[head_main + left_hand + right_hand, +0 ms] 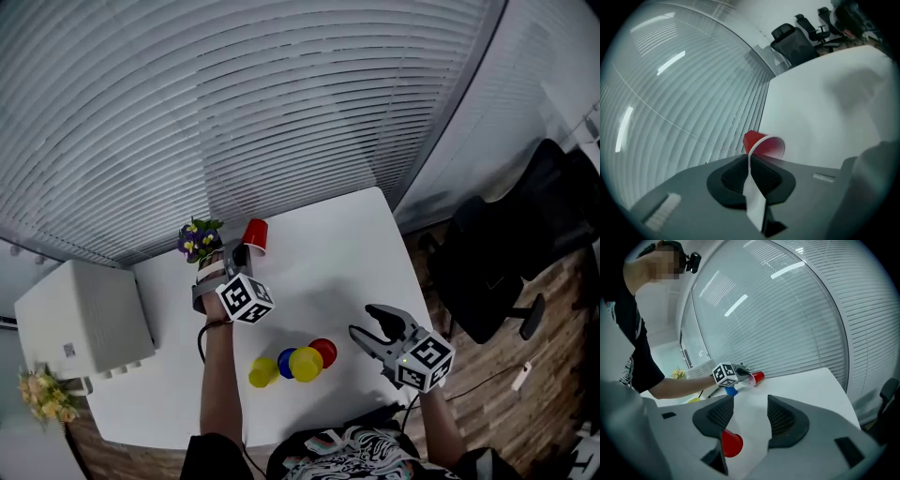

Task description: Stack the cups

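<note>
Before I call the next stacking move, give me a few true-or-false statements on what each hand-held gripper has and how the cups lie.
1. The left hand-held gripper is shut on the rim of a red cup. True.
2. The right hand-held gripper holds a blue cup. False: its jaws stand apart and grip nothing.
3. All the cups are already nested in one stack. False: a yellow cup, a blue cup, a second yellow cup and a second red cup sit side by side.
4. A pot of flowers stands on the table close to the left hand-held gripper. True.
</note>
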Tool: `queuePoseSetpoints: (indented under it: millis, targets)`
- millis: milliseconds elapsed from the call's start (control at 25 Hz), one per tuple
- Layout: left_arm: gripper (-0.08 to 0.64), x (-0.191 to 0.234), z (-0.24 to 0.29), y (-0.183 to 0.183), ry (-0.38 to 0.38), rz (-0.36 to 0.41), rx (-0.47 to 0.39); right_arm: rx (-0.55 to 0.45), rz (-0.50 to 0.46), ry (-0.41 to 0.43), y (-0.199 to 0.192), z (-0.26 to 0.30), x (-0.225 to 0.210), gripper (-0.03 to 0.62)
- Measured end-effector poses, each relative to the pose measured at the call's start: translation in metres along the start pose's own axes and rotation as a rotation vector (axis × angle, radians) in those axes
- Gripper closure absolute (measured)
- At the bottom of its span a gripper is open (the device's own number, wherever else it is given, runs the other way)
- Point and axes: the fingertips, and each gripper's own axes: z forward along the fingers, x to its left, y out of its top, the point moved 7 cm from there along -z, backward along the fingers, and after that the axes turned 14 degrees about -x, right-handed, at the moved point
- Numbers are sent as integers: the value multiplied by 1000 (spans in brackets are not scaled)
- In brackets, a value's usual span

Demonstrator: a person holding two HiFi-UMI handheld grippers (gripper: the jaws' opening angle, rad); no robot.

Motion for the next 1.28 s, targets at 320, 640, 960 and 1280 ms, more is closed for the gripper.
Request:
queuePoseSetpoints:
  millis: [320,640,960,1280]
  targets:
    - [543,21,-47,23,33,-265,-205,-57,4,9,18,-2,19,384]
    - [543,38,-127,41,79,-446,-470,-209,196,29,47,-12,38,375]
    - [543,24,-204,56,-4,-482,-749,-269,331,137,68,-2,82,336]
    - [543,18,-267,59,-8,-630,-955,-308,489,242,81,21,129,325]
